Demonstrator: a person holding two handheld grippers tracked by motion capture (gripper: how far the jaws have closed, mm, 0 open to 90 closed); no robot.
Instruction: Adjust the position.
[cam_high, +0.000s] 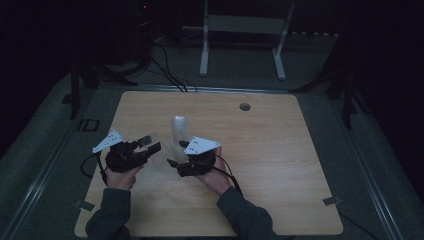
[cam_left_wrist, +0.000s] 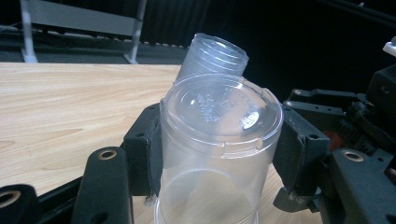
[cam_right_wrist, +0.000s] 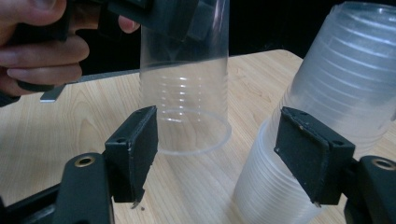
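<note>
Item: single clear cup (cam_left_wrist: 219, 154), inverted, clamped in left tool (cam_left_wrist: 217, 154), lifted off counter (cam_high: 280, 165) beside cup stack (cam_right_wrist: 327, 121); right tool (cam_right_wrist: 224, 158) half-open, empty (stack at its right pad); step: separating cups; next: set it down.

Two black grippers, left gripper (cam_high: 150, 142) and right gripper (cam_high: 176, 162), each topped by a grey three-cornered plate; brass-ringed screw holes; trailing black cables; dark grey sleeves
</note>
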